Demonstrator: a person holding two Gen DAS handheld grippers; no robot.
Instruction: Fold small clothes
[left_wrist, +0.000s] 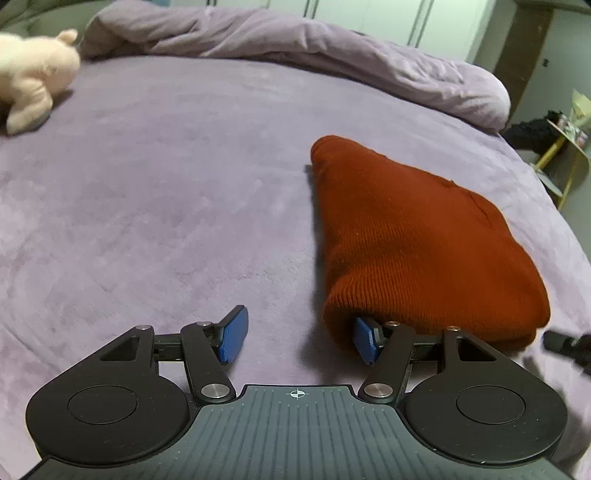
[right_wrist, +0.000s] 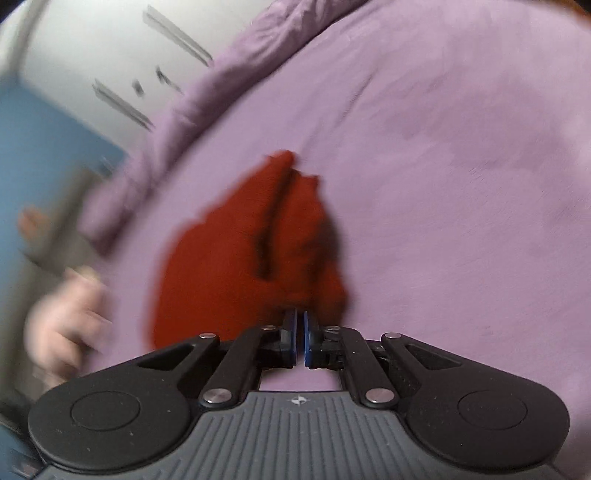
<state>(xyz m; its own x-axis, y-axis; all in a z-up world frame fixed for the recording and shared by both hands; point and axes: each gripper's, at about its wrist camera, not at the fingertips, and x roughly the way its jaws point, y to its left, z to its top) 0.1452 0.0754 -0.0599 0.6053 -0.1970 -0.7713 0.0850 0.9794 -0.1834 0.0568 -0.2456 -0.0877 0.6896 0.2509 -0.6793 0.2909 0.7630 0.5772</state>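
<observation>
Right wrist view is motion-blurred: right claw (right_wrist: 300, 338) has its blue pads almost together, only a sliver of gap. The red knit garment (right_wrist: 236, 258) bunches right at the tips, but whether fabric is pinched between the pads is hard to tell. A blurred hand (right_wrist: 66, 325) shows at the left edge, detail unreadable.

Left claw (left_wrist: 299, 338) is wide open and holds nothing. Its right pad (left_wrist: 364, 338) is partly tucked under the near edge of the red knit garment (left_wrist: 417, 240); left pad is over bare bed (left_wrist: 166, 203).

Garment lies folded on the purple bed, right of centre. Pink plush toy (left_wrist: 33, 74) at far left is cut off by the frame. Rumpled duvet (left_wrist: 295, 48) lies along the far side. No readable writing or labels anywhere.
</observation>
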